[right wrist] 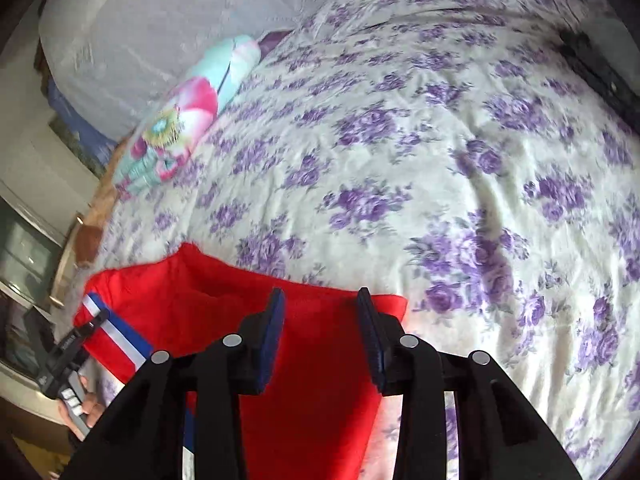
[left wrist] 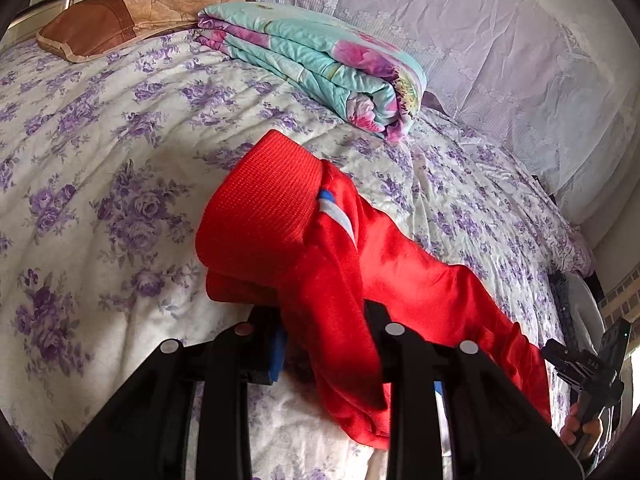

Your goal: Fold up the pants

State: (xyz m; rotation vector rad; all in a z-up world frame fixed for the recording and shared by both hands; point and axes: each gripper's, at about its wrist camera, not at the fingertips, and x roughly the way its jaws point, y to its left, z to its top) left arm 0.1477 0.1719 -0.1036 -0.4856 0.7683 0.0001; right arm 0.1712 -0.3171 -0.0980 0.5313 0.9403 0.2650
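- Red satin-like pants (left wrist: 360,264) with a ribbed waistband and a white-and-blue side stripe — bunched at the centre of the left-wrist frame, on the purple-flowered bed sheet (left wrist: 100,152).
- Likely light, limp and slippery; the thicker waistband looks the surest hold.
- Left tongs (left wrist: 324,344) pinch a fold of the fabric.
- Right tongs (right wrist: 320,332) stand apart above the cloth — gripping nothing.

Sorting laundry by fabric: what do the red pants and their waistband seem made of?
Pants: probably smooth synthetic satin or tricot, given the glossy sheen and soft drape. Waistband: matte ribbed knit, likely elastic, with fine ridges visible.
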